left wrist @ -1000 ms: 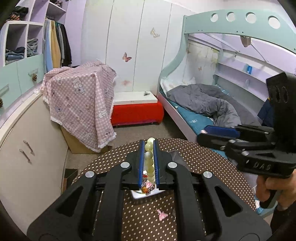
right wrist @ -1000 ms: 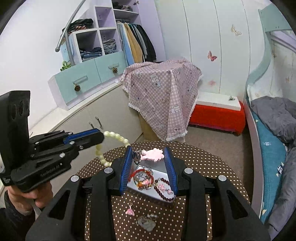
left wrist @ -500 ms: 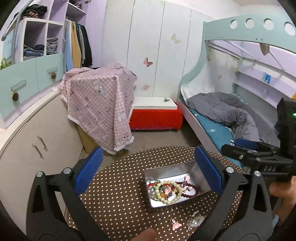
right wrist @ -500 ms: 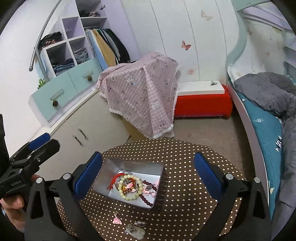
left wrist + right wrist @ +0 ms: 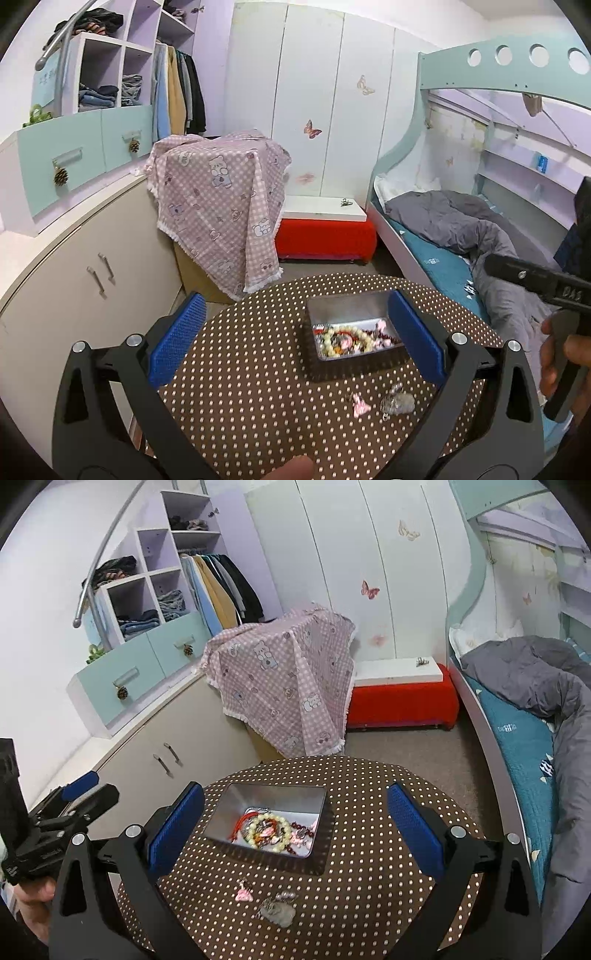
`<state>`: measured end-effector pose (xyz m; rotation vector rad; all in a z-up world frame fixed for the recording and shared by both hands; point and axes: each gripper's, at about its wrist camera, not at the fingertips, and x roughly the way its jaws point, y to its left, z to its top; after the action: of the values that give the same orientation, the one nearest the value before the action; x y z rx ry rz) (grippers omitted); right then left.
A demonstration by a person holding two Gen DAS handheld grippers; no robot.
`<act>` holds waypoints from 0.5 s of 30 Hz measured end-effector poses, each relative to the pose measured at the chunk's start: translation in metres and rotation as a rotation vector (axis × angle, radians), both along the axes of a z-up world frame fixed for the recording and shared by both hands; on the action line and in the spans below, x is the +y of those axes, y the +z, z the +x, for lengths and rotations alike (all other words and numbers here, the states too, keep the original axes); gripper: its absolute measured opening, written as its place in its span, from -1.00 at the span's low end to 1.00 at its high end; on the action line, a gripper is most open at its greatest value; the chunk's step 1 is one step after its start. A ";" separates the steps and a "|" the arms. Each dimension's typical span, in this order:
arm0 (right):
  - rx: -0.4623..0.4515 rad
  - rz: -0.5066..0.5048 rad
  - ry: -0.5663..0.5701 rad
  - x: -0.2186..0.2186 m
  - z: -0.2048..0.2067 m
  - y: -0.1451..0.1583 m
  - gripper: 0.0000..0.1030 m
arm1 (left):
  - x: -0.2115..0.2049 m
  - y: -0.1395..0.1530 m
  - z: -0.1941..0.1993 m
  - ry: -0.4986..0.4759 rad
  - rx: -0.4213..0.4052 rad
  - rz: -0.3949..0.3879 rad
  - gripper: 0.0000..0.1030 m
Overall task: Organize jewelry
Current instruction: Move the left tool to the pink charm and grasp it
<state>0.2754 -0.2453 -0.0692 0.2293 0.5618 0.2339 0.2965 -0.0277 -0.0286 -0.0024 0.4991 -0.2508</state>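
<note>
A metal tin [image 5: 236, 801] stands on the round brown polka-dot table [image 5: 369, 849]. In it lie a pale bead bracelet [image 5: 269, 830], a red cord bracelet and dark beads. The tin also shows in the left wrist view [image 5: 343, 302] with the bracelet [image 5: 347, 339]. A small pink charm [image 5: 243, 894] and a grey pendant [image 5: 277, 910] lie on the table in front of the tin. My left gripper [image 5: 295, 343] is open and empty above the table. My right gripper [image 5: 295, 834] is open and empty, above the tin.
A bed with a grey duvet [image 5: 461, 225] is at the right. A red bench [image 5: 325, 236] and a pink checked cloth over a box [image 5: 218, 199] stand behind the table. Beige cupboards [image 5: 162, 746] run along the left.
The left gripper let the pale bead bracelet go into the tin and the right let go a pink piece. Both opened wide, then drew back and up from the tin.
</note>
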 end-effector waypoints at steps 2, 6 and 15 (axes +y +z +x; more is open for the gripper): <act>-0.017 -0.015 0.007 0.003 -0.011 0.003 0.85 | 0.002 -0.003 -0.008 0.006 0.002 -0.004 0.88; -0.040 -0.029 0.010 0.007 -0.030 0.004 0.85 | 0.005 -0.010 -0.020 0.010 0.005 0.007 0.88; -0.036 -0.046 0.001 0.008 -0.058 -0.006 0.85 | 0.008 -0.029 -0.026 0.011 0.038 0.019 0.88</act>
<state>0.2176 -0.2369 -0.0748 0.1801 0.5311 0.2259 0.2705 -0.0197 -0.0573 0.0087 0.5396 -0.2360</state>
